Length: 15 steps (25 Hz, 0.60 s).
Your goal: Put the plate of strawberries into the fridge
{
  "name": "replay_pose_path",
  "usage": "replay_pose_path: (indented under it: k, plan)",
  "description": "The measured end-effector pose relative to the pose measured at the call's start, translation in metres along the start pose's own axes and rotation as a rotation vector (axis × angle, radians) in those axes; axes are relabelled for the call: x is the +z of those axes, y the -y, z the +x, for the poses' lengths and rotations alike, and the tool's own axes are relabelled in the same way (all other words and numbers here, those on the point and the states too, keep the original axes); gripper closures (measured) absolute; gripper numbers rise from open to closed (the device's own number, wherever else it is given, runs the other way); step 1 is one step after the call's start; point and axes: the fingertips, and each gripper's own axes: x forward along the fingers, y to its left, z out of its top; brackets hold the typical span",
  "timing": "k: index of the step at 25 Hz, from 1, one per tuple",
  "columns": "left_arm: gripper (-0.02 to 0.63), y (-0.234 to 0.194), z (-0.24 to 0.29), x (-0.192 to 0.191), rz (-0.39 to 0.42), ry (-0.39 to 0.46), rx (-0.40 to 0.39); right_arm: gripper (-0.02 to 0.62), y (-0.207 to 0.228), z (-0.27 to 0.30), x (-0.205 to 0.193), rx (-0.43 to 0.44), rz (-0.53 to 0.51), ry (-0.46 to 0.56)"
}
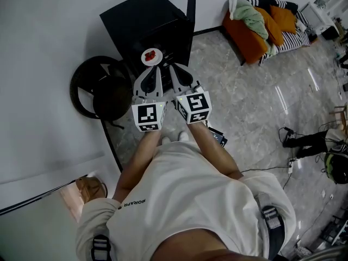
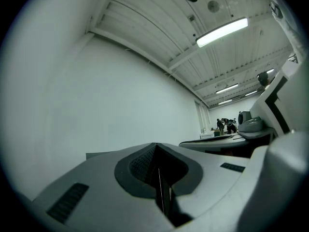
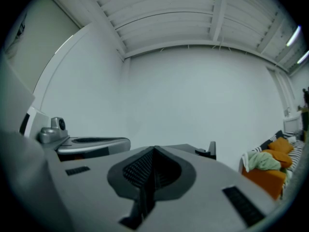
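Clenched empty, your left hand-held gripper (image 1: pixel 156 69) and right hand-held gripper (image 1: pixel 173 69) sit just beside the plate (image 1: pixel 151 56) at the fridge (image 1: pixel 147 20) edge.

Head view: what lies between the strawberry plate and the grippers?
Nothing; the head view shows only bare dark surface between the white plate of red strawberries, left gripper and right gripper.

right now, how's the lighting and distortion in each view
Head view: wide-angle bending, glare streaks on the floor, plate of strawberries clear. Left gripper view: fisheye with dark corners, ceiling light blown out. Right gripper view: same dark corners, evenly lit wall.
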Motion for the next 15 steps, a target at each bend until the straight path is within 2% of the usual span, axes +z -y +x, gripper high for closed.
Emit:
replay_pose_path:
  k: [15]
  plan:
    - [0.606, 0.0024, -0.0008, 0.0007, 0.018, 0.009, -0.005, 0.583, -0.0029, 0.0007, -0.0044, 0.024, -0.002, -0.007]
